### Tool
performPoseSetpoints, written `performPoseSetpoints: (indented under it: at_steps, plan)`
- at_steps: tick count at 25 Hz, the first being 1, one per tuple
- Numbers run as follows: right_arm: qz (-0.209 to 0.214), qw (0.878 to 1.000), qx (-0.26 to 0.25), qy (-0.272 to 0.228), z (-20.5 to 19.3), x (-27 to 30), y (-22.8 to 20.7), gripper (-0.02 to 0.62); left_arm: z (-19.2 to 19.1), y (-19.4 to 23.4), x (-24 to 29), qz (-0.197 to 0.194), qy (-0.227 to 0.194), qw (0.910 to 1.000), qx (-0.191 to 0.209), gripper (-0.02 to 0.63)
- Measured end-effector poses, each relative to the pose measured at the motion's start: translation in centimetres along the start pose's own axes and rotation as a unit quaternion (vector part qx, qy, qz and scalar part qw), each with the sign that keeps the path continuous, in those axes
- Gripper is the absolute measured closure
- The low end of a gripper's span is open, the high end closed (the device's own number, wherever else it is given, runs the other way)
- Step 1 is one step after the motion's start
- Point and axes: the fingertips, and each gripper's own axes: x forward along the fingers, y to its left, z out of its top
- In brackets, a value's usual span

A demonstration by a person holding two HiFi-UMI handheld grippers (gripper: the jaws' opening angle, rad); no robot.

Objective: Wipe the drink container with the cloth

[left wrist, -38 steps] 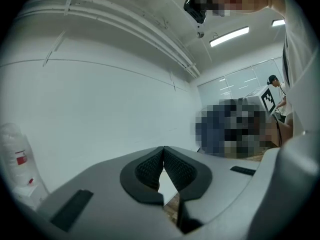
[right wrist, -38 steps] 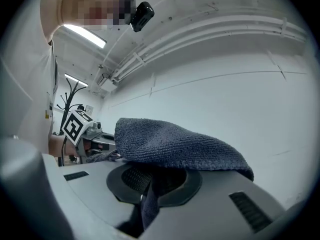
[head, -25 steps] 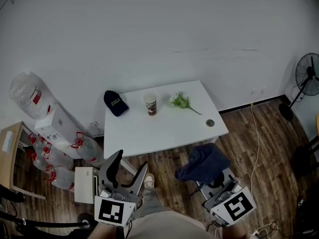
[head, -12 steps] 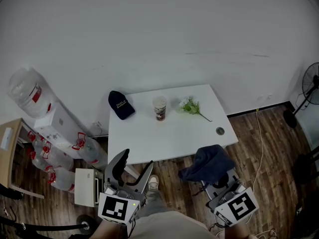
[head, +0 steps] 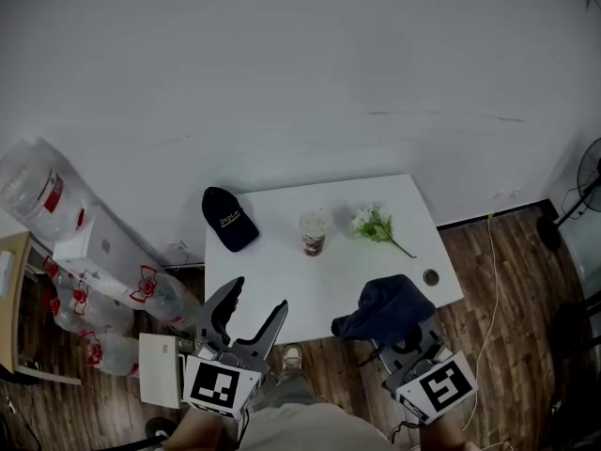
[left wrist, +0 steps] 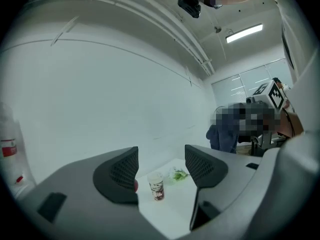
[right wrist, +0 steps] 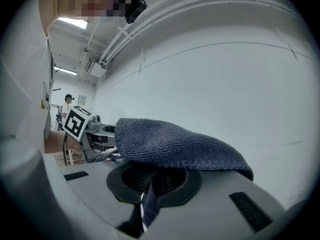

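A paper drink cup (head: 313,232) with a pale lid stands upright near the middle of the white table (head: 282,285). The left gripper view shows the cup (left wrist: 156,185) small and far ahead, framed between the jaws. My left gripper (head: 255,309) is open and empty, short of the table's front edge. My right gripper (head: 390,332) is shut on a dark blue cloth (head: 383,305), which drapes over its jaws at the table's front right. In the right gripper view the cloth (right wrist: 175,144) covers the pads and hides the table.
A dark cap (head: 228,218) lies at the table's back left. A sprig of white flowers (head: 376,225) lies right of the cup, and a small round grommet (head: 431,277) sits near the right edge. Water bottles (head: 113,299) crowd the floor at left. A fan (head: 590,177) stands far right.
Both grippers have come forward toward the table. The cloth now overlaps the table's front right edge, and the left jaws reach its front edge. The cup has not moved.
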Motion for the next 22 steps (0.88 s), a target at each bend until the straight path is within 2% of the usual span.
performPoseSetpoints:
  at_steps: [3, 12, 18, 22]
  plan:
    - [0.004, 1.000, 0.009, 0.010, 0.0, 4.0, -2.3, 0.551, 0.2, 2.1, 3.6, -0.013, -0.008, 0.9998, -0.013, 0.314]
    - [0.001, 0.999, 0.029, 0.039, -0.4, 13.7, -6.7, 0.551, -2.4, 7.9, 10.9, -0.057, 0.008, 0.9981, -0.024, 0.314]
    - [-0.023, 0.997, 0.034, 0.063, -1.4, 18.0, -9.3, 0.551, -6.4, 10.3, 14.2, -0.101, 0.043, 0.9937, -0.020, 0.314]
    - [-0.029, 0.996, 0.032, 0.074, -2.4, 19.4, -10.4, 0.551, -6.6, 11.1, 15.9, -0.113, 0.028, 0.9925, -0.038, 0.314]
